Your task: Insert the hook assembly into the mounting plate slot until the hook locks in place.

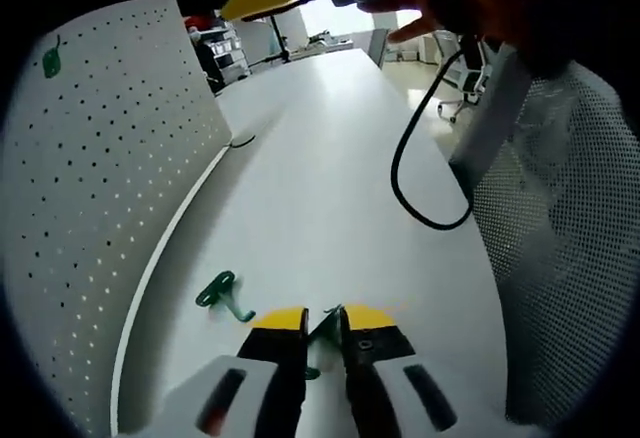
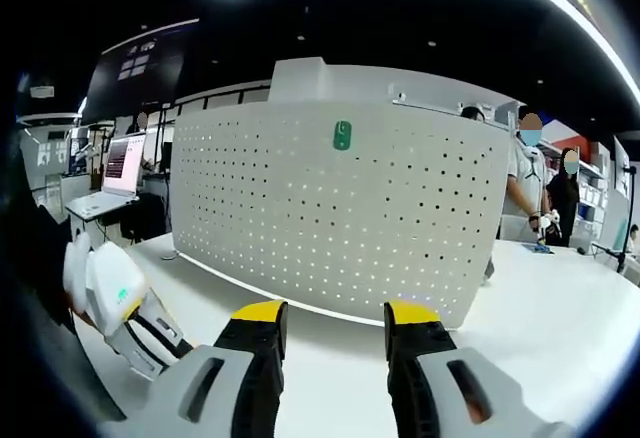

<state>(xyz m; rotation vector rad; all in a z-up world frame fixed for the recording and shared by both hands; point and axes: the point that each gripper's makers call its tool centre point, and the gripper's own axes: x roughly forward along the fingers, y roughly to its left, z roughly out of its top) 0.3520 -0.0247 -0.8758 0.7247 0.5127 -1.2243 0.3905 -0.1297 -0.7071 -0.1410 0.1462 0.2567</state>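
- Left gripper view: the left gripper (image 1: pixel 322 330), yellow-tipped, has its jaws drawn close on a small green hook piece (image 1: pixel 326 324) pinched between the tips, low over the white table (image 1: pixel 330 178).
- Just to the left of those jaws, a second green hook (image 1: pixel 221 293) lies loose on the tabletop, apart from the gripper.
- Beyond it, the white pegboard (image 1: pixel 100 178) stands upright along the table's edge, carrying a green mounting plate (image 1: pixel 51 60) near its top.
- A black cable (image 1: pixel 415 173) loops over the table; a mesh chair back (image 1: pixel 570 248) stands on the far side.
- Right gripper view: the right gripper (image 2: pixel 335 323) hangs with jaws wide apart and nothing between them, facing the pegboard (image 2: pixel 330 228).
- The green mounting plate (image 2: pixel 342 136) sits high on the board's middle; the left gripper (image 2: pixel 130 323) enters at lower left.
- People stand behind the board at right.
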